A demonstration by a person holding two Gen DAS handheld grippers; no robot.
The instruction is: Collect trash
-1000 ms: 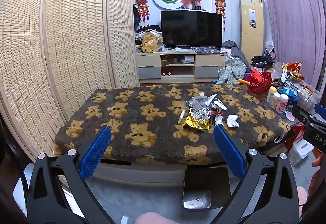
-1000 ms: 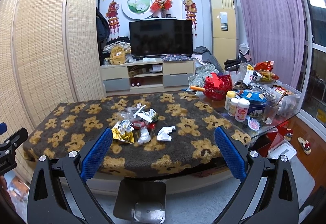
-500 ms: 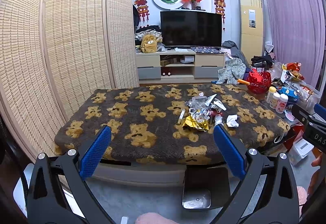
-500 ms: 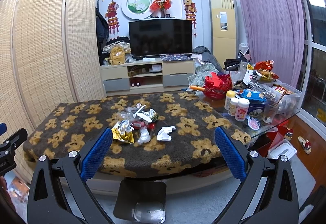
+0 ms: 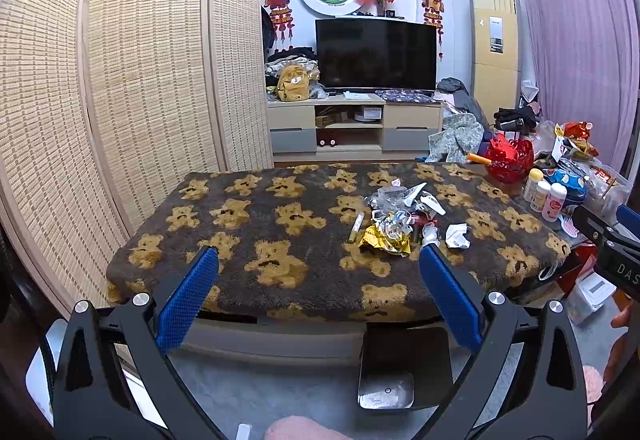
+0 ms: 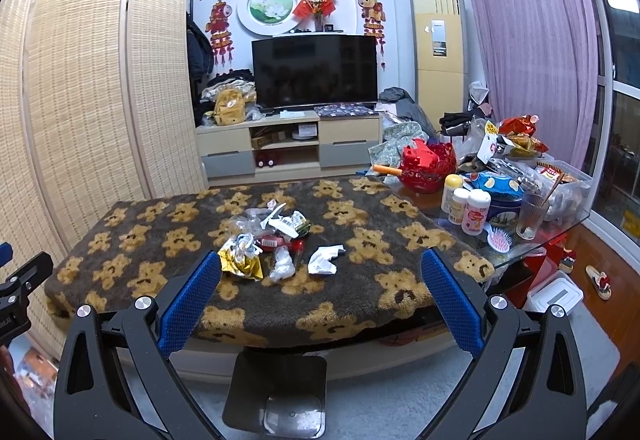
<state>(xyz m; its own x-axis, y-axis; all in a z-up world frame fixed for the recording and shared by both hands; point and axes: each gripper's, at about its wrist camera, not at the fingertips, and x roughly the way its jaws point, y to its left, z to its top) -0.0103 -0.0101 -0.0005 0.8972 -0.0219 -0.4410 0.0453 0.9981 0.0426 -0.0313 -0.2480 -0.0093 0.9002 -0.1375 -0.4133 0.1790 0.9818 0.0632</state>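
A pile of trash (image 5: 400, 215) lies on the bear-print table cover (image 5: 248, 224): a gold foil wrapper (image 5: 384, 240), a crumpled white paper (image 5: 457, 235), clear plastic and a small tube (image 5: 356, 227). The pile also shows in the right wrist view (image 6: 276, 240), with the white paper (image 6: 325, 260) to its right. A dark bin (image 5: 404, 368) stands on the floor in front of the table; it shows in the right wrist view too (image 6: 280, 392). My left gripper (image 5: 318, 272) is open and empty, short of the table. My right gripper (image 6: 320, 276) is open and empty, also short of the table.
Bottles (image 6: 474, 211), a glass (image 6: 530, 215), a pink hairbrush (image 6: 500, 240), a red basket (image 6: 428, 167) and snack bags crowd the glass table end at the right. A woven screen (image 5: 120, 99) stands at the left. A TV unit (image 5: 352, 127) is behind.
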